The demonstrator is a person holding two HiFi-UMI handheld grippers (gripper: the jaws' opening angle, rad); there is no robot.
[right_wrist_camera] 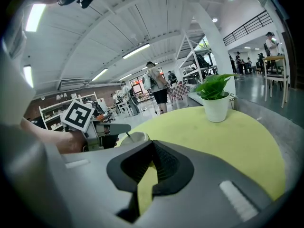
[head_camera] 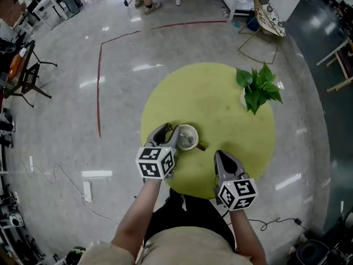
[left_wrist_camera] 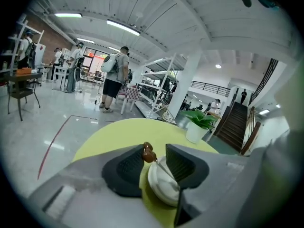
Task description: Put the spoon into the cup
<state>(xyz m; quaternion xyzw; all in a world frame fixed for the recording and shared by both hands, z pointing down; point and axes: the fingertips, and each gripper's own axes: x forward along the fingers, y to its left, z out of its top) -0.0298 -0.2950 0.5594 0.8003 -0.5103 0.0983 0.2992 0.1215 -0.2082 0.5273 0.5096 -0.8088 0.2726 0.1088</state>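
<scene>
Left gripper [left_wrist_camera: 154, 152], jaws apart, brackets the spoon [left_wrist_camera: 148, 154] standing in the cup [left_wrist_camera: 160, 185]; light, stiff and slim, it looks best pinched at its brown knob.

No text, number, label or brand can be read anywhere in these views.

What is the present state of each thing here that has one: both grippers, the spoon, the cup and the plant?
left gripper: open, spoon handle between its jaws
right gripper: shut, empty
spoon: leaning in the cup, handle end up
cup: upright on the table, holds the spoon
potted plant: upright on the table
</scene>
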